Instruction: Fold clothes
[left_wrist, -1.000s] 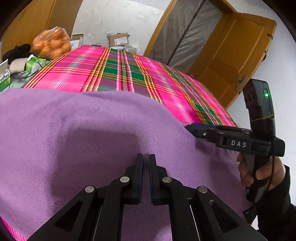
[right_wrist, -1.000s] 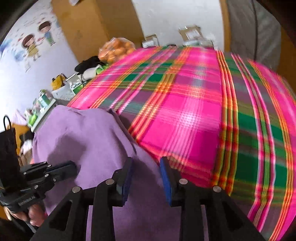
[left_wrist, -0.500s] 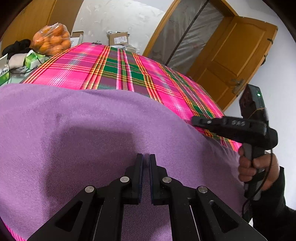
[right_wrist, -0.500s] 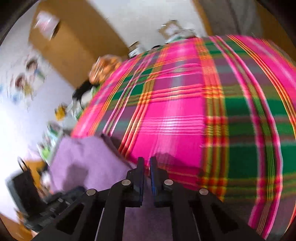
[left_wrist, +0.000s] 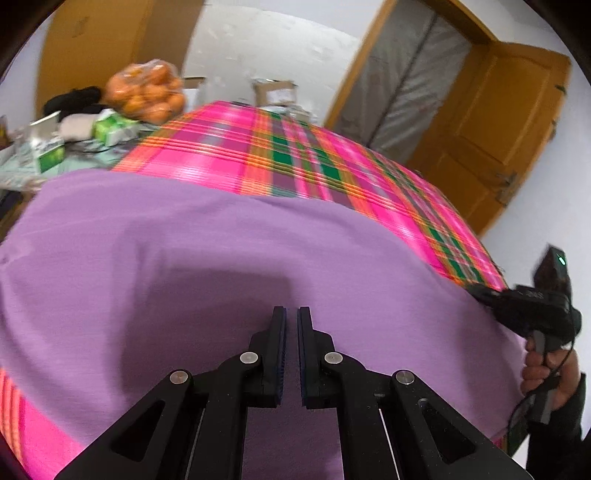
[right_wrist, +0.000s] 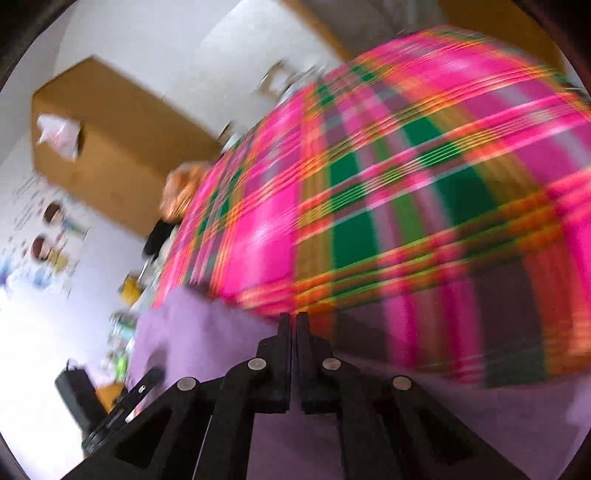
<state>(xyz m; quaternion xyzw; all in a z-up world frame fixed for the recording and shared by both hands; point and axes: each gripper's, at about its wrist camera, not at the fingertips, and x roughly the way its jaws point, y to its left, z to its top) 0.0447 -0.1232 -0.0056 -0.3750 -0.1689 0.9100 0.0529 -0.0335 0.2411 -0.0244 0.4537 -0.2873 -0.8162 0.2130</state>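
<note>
Purple garment (left_wrist: 229, 266) lies spread over the near part of the surface covered by a pink plaid cloth (left_wrist: 295, 162); whether it is a table or a bed I cannot tell.

I judge the main risk is a lost or uneven hold. The left gripper (left_wrist: 290, 350) has its fingers almost together, clenched, and purple fabric shows in the narrow slit between them, so it seems to pinch the near edge of the garment. The right gripper (right_wrist: 292, 354) also has its fingers clenched tight, but its view is smeared and I cannot tell if any cloth is really caught there. If only one side holds, a lift would drag the garment askew and the fold would come out crooked. A thin pinch may also slip free.

Both grippers point forward and slanting down over the garment. In the left view the right gripper (left_wrist: 524, 306) is at the garment's right edge, held by a hand (left_wrist: 550, 373) in a dark sleeve.
</note>
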